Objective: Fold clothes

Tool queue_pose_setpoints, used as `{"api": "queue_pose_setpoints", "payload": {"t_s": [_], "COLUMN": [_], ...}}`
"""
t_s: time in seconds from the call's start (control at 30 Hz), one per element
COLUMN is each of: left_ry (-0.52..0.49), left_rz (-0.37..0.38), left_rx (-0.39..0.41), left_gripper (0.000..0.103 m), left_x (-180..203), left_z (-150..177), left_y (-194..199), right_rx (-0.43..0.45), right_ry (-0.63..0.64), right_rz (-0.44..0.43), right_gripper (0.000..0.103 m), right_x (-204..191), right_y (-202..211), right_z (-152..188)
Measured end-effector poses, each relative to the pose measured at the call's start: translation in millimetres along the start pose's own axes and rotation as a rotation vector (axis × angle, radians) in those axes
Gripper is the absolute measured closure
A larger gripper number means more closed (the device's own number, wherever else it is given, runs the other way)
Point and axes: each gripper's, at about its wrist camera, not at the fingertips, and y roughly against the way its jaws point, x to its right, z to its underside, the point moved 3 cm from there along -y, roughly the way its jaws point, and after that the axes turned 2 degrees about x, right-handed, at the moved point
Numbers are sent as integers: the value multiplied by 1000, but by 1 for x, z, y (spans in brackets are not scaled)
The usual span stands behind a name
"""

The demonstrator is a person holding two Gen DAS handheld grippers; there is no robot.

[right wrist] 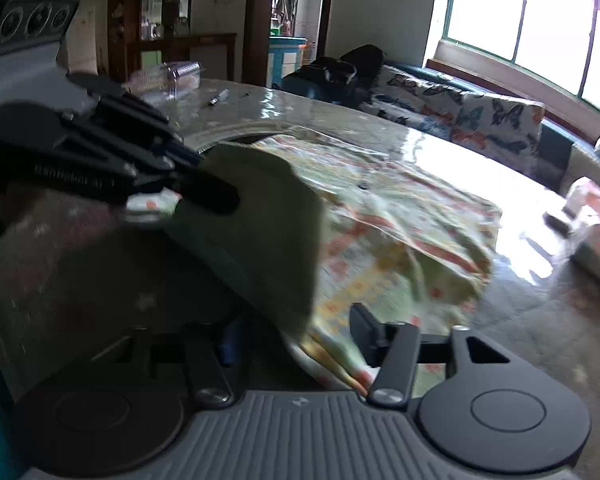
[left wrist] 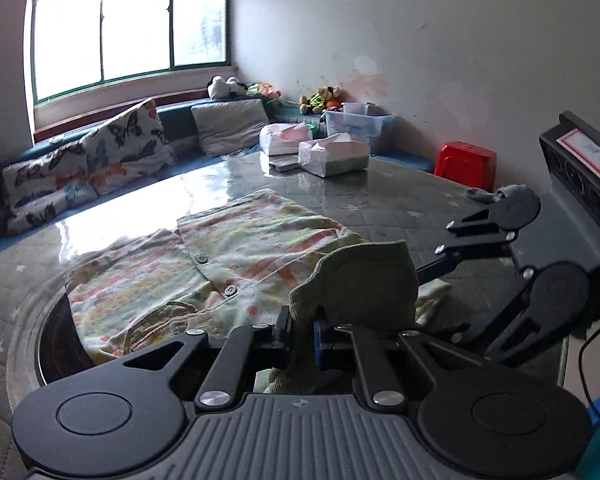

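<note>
A pale floral button-up garment (left wrist: 236, 256) with an olive ribbed cuff (left wrist: 364, 280) lies on the glossy table (left wrist: 400, 200). My left gripper (left wrist: 302, 334) is shut on the cuffed edge, lifted just above the table. My right gripper (right wrist: 296, 338) stands open around the same edge of the garment (right wrist: 400, 240), with cloth and the olive cuff (right wrist: 260, 232) between its fingers. The right gripper shows in the left wrist view (left wrist: 432, 264), reaching into the cloth from the right. The left gripper shows in the right wrist view (right wrist: 188, 192), blurred, pinching cloth.
Two wrapped packages (left wrist: 332, 156) and a tablet sit at the table's far side. A red stool (left wrist: 466, 164), a storage bin (left wrist: 356, 124), butterfly cushions (left wrist: 100, 160) and a bench ring the table. A pen (right wrist: 218, 97) and a clear container (right wrist: 172, 76) lie on the far table.
</note>
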Motion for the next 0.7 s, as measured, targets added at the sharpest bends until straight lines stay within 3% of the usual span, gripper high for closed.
{"api": "queue_pose_setpoints", "payload": {"t_s": [0.03, 0.1, 0.13, 0.23, 0.4, 0.57, 0.7], "left_ry": [9, -3, -9, -32, -108, -192, -189], "left_rz": [-2, -18, -27, -56, -122, -173, -181], "left_rx": [-4, -5, -6, -14, -42, -55, -67], "left_gripper": [88, 81, 71, 56, 42, 44, 82], "left_x": [-2, -3, -4, -5, -2, 0, -7], "left_z": [0, 4, 7, 16, 38, 52, 55], "left_y": [0, 7, 11, 23, 36, 30, 25], "right_rx": [-3, -9, -11, 2, 28, 44, 54], "right_ry": [-23, -72, -96, -139, -160, -164, -167], "right_rz": [-13, -37, -49, -60, -57, -48, -42], "right_gripper": [70, 76, 81, 83, 87, 89, 92], "right_x": [2, 5, 7, 14, 21, 22, 18], "right_y": [-3, -7, -9, -8, -5, -3, 0], "right_z": [-3, -8, -11, -19, -31, -36, -31]}}
